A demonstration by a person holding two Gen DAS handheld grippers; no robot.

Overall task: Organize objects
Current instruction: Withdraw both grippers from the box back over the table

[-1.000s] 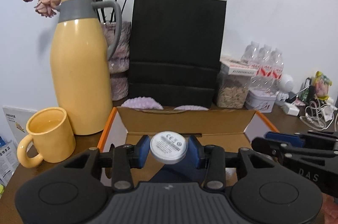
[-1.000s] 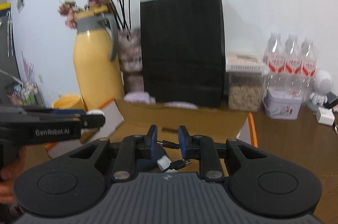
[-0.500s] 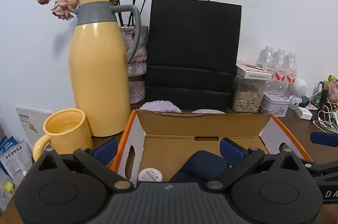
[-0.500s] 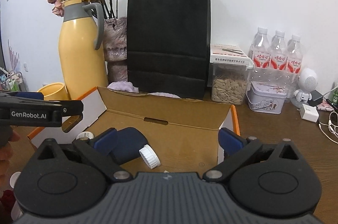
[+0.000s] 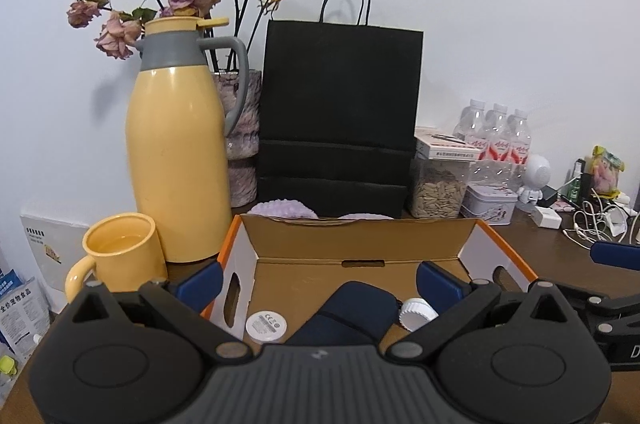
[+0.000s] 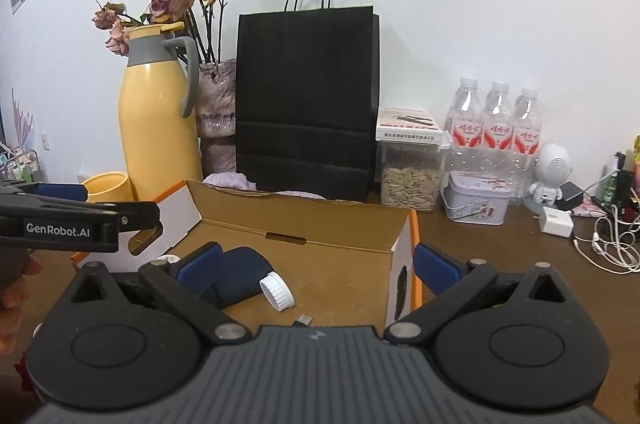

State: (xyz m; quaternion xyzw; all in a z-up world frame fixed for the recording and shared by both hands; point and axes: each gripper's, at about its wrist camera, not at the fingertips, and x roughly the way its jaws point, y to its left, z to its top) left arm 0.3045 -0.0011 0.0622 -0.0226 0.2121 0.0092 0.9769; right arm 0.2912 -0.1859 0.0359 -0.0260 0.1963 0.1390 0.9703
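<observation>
We are holding both the left gripper point(image 5: 318, 278) and right gripper point(image 6: 316, 262) spread wide, empty. The white disc point(image 5: 266, 324), navy pouch point(image 5: 348, 312) and ribbed cap point(image 6: 277, 290) are lying inside the cardboard box point(image 5: 360, 238); the desk clutter is probably waiting.

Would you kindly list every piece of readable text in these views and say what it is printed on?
"GenRobot.AI": side of the left claw.
Water bottles: red labels, unreadable.
White box on the seed jar: print too small.
White disc in the cardboard box: markings too small.
Leaflet: blurred.

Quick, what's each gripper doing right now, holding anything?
Left gripper: open, holding nothing; jaws have just been opening above the cardboard box.
Right gripper: open, holding nothing; jaws have just been opening.
</observation>
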